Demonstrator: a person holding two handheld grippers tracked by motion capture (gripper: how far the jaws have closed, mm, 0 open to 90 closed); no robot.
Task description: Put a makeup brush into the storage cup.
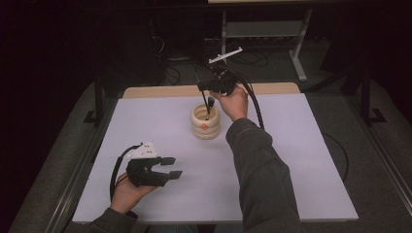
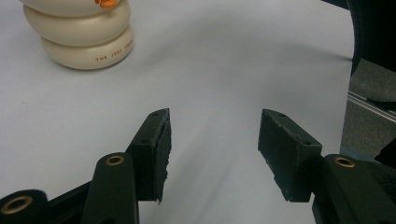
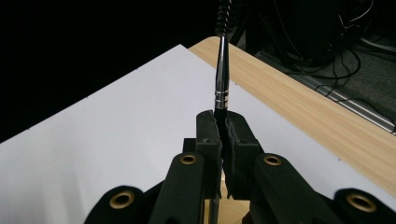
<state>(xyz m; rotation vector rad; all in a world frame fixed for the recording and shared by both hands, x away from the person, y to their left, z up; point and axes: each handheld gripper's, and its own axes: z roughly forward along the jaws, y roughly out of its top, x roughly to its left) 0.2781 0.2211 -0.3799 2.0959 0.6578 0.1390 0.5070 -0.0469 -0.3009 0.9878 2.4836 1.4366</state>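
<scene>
Upright, a slim metal tool (image 3: 221, 79) is clamped in the right tongs (image 3: 223, 122) over the cream holder (image 1: 205, 122); left tongs (image 2: 214, 140) gape empty.

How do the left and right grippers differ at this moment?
The left gripper has its jaws apart with nothing between them; the right gripper is shut on a thin metal rod. In the high view the left gripper lies low at the near left of the table, while the right gripper is held up over the cream ringed holder, the rod pointing into it. Both are black two-jaw tools, each held in one hand.
</scene>
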